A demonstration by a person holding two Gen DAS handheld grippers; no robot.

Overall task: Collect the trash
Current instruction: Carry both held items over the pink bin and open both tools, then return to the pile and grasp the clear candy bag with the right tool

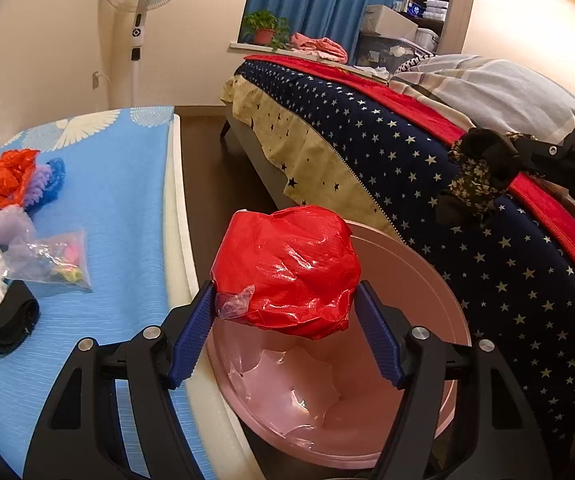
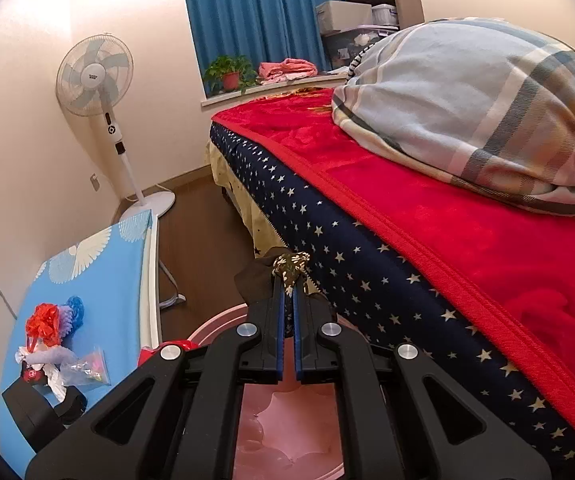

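Left claw (image 1: 285, 308) grips a red bag (image 1: 287, 268) over the pink bin (image 1: 427, 280) (right claw (image 2: 287, 300) pinches floral cloth (image 2: 289, 266)).

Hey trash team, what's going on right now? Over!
Left tongs shut on red bag wad, above pink bin. Right tongs shut on dark floral cloth. Nothing blocking the bin.

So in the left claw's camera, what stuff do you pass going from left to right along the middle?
Orange crinkly bag → clear packet of colourful bits → red bag held in the left claw over the pink bin → dark flowery cloth in the right claw.
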